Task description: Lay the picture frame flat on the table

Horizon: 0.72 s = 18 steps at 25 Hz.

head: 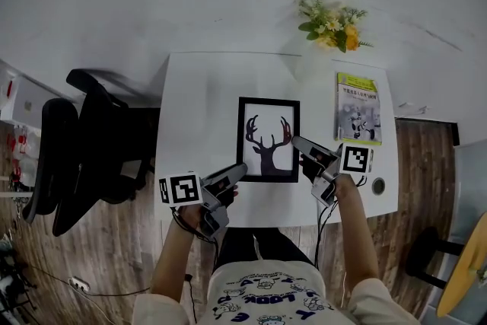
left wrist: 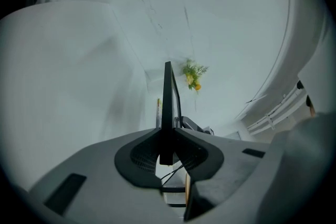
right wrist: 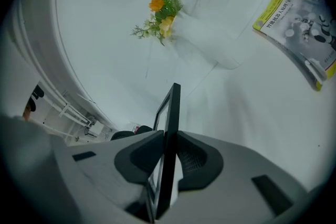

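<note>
A black picture frame with a dark deer-head silhouette on white sits over the middle of the white table, its face turned up toward the head camera. My left gripper is shut on its lower left corner. My right gripper is shut on its right edge. In the left gripper view the frame runs edge-on between the pads of the left gripper. The right gripper view shows the frame pinched the same way by the right gripper. Whether the frame touches the table I cannot tell.
A small bunch of yellow and orange flowers stands at the table's far right corner. A booklet lies on the right side, with a round cable hole nearer me. A black office chair stands left of the table.
</note>
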### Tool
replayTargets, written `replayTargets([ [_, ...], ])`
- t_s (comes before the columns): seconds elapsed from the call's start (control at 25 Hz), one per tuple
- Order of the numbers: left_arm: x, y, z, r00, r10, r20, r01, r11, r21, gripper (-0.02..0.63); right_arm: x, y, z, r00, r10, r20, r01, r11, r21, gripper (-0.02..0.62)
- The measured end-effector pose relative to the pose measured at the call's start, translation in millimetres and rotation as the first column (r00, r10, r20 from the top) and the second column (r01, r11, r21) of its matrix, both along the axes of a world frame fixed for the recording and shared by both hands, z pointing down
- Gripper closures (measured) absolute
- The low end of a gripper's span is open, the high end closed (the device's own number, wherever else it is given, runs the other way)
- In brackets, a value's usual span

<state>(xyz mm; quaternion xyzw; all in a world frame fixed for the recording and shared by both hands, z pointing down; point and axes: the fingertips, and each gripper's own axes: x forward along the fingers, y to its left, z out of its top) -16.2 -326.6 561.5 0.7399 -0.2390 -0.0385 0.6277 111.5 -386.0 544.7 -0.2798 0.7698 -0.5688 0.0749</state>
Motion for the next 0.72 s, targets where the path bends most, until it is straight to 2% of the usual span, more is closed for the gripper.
replayTargets([
  [0.28, 1, -8, 36, 0.999, -0.035, 0.013, 0.036, 0.998, -0.053, 0.517, 3, -10, 43, 0.998, -0.003, -0.059, -0.002, 0.996, -0.092, 0.514],
  [0.72, 3, -16, 78, 0.99, 0.014, 0.138, -0.002, 0.996, -0.091, 0.515, 4, -15, 99, 0.978, -0.051, -0.204, 0.016, 0.986, -0.166, 0.514],
])
